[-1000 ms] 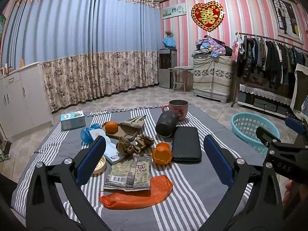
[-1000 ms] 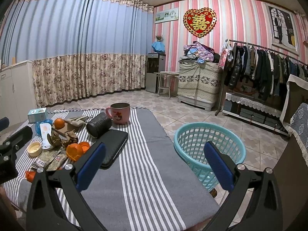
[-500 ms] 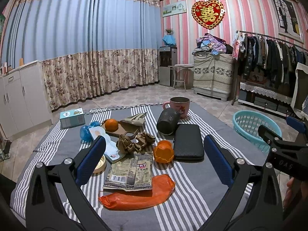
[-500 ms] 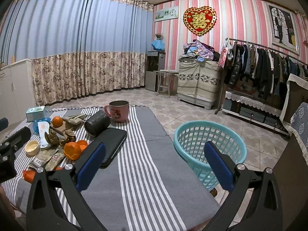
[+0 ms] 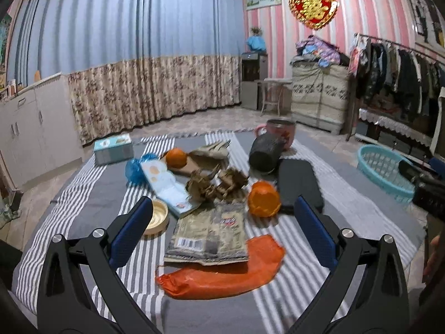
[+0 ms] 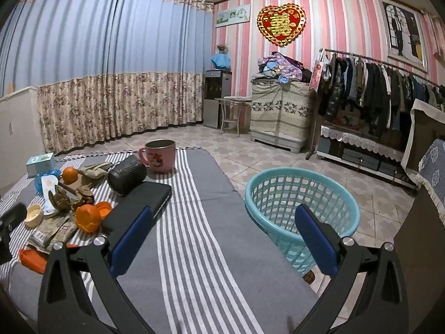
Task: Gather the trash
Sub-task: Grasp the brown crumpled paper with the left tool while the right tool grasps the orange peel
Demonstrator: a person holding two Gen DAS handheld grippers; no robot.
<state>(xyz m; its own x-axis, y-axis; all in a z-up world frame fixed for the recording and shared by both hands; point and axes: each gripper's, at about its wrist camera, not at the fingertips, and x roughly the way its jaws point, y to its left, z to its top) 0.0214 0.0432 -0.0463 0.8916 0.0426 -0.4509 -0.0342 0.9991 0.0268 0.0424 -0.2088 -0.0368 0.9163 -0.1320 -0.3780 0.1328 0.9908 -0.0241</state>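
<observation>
jaws stood wide on both grippers, nothing held. left gripper (image 5: 222, 231) hovered over the snack wrapper (image 5: 208, 232) and orange bag (image 5: 222, 272) on the striped worktop (image 6: 194, 250); right gripper (image 6: 222, 239) faced the basket (image 6: 300, 208) beside it.

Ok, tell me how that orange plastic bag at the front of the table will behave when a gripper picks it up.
The orange plastic bag looks thin and crumpled, so it will probably sag limply from a pinch. It lies flat and seems nearly empty, so likely very light. The snack wrapper overlaps its upper edge and may slide off or drag along when it lifts.
</observation>
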